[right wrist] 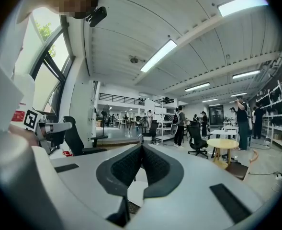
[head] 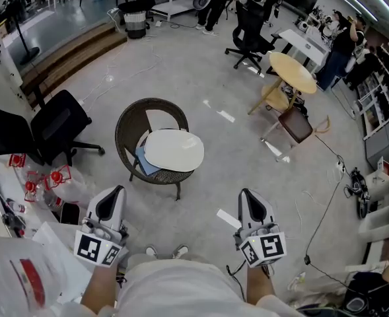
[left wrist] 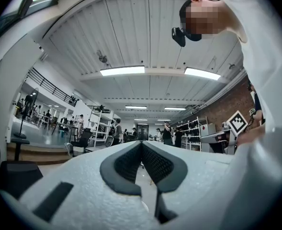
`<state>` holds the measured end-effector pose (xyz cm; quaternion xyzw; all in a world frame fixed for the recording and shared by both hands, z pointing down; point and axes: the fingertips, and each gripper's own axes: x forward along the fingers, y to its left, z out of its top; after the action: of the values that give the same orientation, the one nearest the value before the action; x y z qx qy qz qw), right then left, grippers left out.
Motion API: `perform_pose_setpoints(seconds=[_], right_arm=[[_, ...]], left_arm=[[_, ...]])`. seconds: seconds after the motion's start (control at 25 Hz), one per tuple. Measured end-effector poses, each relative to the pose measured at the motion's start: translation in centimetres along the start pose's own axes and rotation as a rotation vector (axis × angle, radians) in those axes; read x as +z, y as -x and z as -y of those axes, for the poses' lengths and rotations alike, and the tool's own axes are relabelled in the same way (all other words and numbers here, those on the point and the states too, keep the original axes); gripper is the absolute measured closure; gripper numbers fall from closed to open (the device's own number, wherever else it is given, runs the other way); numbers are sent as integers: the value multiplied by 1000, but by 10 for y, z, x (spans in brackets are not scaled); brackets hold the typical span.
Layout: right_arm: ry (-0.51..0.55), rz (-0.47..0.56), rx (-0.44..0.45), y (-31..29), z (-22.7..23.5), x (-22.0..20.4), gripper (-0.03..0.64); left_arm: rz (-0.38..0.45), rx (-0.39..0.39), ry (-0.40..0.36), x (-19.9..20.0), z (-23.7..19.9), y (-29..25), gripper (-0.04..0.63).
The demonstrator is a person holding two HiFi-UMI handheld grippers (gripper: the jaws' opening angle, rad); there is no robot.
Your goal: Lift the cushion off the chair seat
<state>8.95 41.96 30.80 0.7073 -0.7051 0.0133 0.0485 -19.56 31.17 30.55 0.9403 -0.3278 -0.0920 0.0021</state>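
A round white cushion (head: 174, 149) lies on the seat of a dark wicker tub chair (head: 129, 125) in the middle of the head view. A second pale cushion (head: 161, 119) leans against the chair's back, and something blue (head: 144, 161) shows under the seat cushion's left edge. My left gripper (head: 117, 190) and right gripper (head: 245, 193) hang side by side near me, well short of the chair and touching nothing. In the left gripper view the left gripper (left wrist: 141, 143) has its tips together and holds nothing. The right gripper (right wrist: 141, 146) is likewise shut and holds nothing.
A black office chair (head: 59, 127) stands to the left, with red and white clutter (head: 42, 180) on the floor beside it. A round wooden table (head: 292, 71) and a brown chair (head: 297, 124) stand at the right. Cables (head: 326, 203) trail over the floor there. People stand far back.
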Motion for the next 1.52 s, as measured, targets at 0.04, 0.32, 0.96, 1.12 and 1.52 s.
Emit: perform_pose_setpoints(seconds=[0.04, 0.32, 0.96, 1.12, 1.52], right_arm=[[-2, 5, 7, 0, 2, 0, 614], [-21, -11, 139, -4, 18, -5, 388], [-76, -140, 373, -56, 9, -61, 104], [-46, -184, 373, -96, 11, -70, 104], [2, -251, 325, -259, 16, -38, 104]], left_arm=[[0, 2, -1, 0, 2, -1, 578], [-14, 31, -14, -5, 23, -7, 578], [-108, 70, 2, -44, 19, -36, 578], [-116, 46, 46, -68, -8, -75, 578], [-74, 2, 117, -75, -144, -203, 578]])
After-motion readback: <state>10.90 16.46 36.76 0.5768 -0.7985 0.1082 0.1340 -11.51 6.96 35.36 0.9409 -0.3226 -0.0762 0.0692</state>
